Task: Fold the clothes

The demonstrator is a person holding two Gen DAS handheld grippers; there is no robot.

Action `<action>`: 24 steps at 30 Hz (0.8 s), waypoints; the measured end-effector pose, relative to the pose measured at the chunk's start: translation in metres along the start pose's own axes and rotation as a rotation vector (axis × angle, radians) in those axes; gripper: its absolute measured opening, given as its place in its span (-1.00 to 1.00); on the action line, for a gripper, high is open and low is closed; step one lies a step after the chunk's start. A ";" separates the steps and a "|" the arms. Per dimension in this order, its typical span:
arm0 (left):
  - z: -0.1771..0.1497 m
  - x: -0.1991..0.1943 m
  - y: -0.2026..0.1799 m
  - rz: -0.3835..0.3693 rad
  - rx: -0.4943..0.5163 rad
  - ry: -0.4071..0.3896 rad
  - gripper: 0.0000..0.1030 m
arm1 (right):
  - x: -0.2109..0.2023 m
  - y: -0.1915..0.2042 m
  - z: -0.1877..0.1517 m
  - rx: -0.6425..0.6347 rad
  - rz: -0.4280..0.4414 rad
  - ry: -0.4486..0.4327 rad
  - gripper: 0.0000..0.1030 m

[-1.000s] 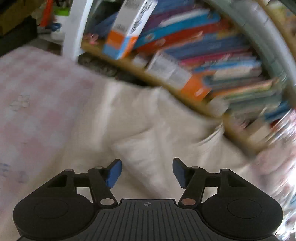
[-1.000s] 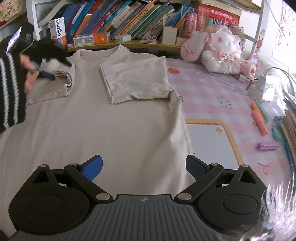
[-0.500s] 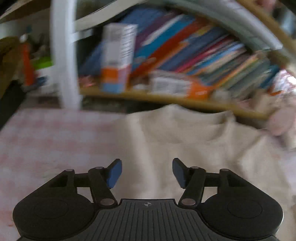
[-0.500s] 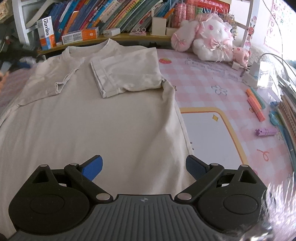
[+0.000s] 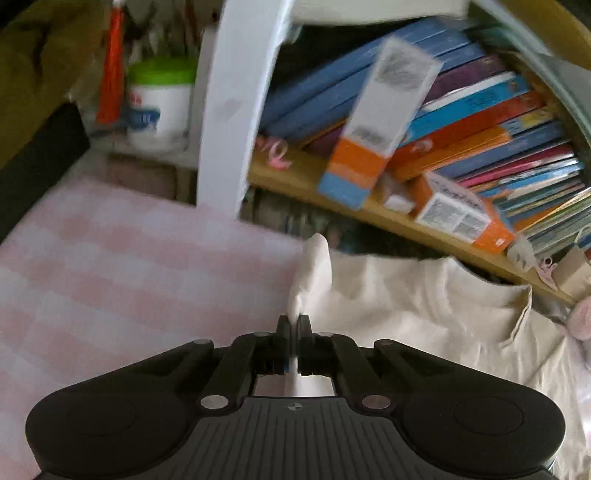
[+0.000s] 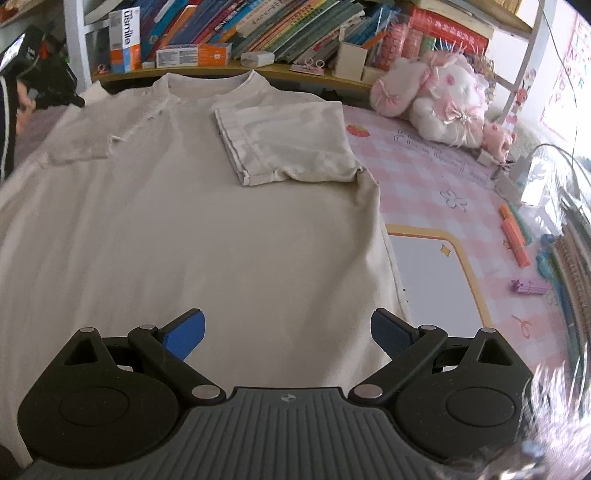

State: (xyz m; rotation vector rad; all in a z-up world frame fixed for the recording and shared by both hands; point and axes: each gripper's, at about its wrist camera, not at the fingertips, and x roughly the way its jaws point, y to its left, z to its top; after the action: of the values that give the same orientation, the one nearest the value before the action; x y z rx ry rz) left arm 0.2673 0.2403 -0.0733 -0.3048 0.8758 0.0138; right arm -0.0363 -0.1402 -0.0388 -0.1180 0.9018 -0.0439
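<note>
A cream T-shirt (image 6: 207, 206) lies spread flat on a pink checked tablecloth (image 6: 443, 177), its collar toward a low wooden shelf of books (image 6: 280, 29) at the far edge. Its sleeve on the right of the picture is folded inward across the chest; the other sleeve lies partly turned in. In the right wrist view, the right gripper (image 6: 288, 332) hovers above the shirt's lower part with its blue-padded jaws standing wide apart and nothing between them. In the left wrist view, the left gripper (image 5: 294, 325) has just been closing, and its jaws now pinch a small peak of the cream fabric at the shirt's shoulder edge, which stands up beyond the fingertips. A white and orange box (image 5: 376, 122) leans against the books. A pink and white plush toy (image 6: 436, 103) sits on the cloth, with orange markers (image 6: 513, 240) near the right edge.
</note>
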 end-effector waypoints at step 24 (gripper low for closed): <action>-0.180 -0.186 -0.035 -0.133 0.124 -0.055 0.06 | -0.017 0.016 0.013 0.141 0.004 -0.076 0.89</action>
State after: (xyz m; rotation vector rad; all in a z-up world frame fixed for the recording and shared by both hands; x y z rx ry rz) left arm 0.0167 0.1796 -0.0320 -0.2444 0.7966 -0.1541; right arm -0.0371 -0.1220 -0.0194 0.0133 0.8202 -0.0983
